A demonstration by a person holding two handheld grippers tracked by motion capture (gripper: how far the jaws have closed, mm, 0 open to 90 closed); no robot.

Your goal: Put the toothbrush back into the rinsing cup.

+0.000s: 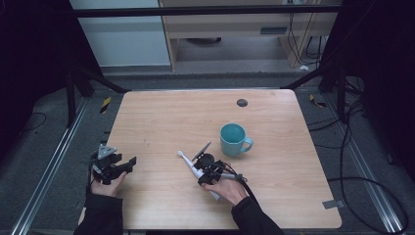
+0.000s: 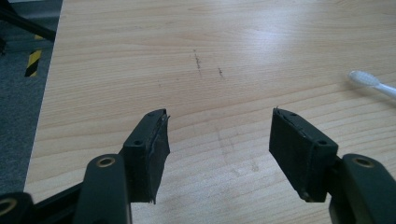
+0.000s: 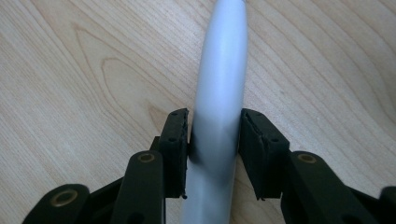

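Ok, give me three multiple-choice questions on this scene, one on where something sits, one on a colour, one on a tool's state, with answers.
1. Where is the mug relative to the toothbrush?
A. right of it and farther from the person
B. left of it
C. on top of it

2. What colour is the mug?
A. red
B. teal
C. yellow

3. What is the right tool doing?
A. open over bare wood
B. closed on the mug handle
C. closed on the toothbrush

Answers: 1 A, the high view shows it beyond and to the right. 2 B, its wall is teal. 3 C, both jaws press the white handle; the left tool is open.
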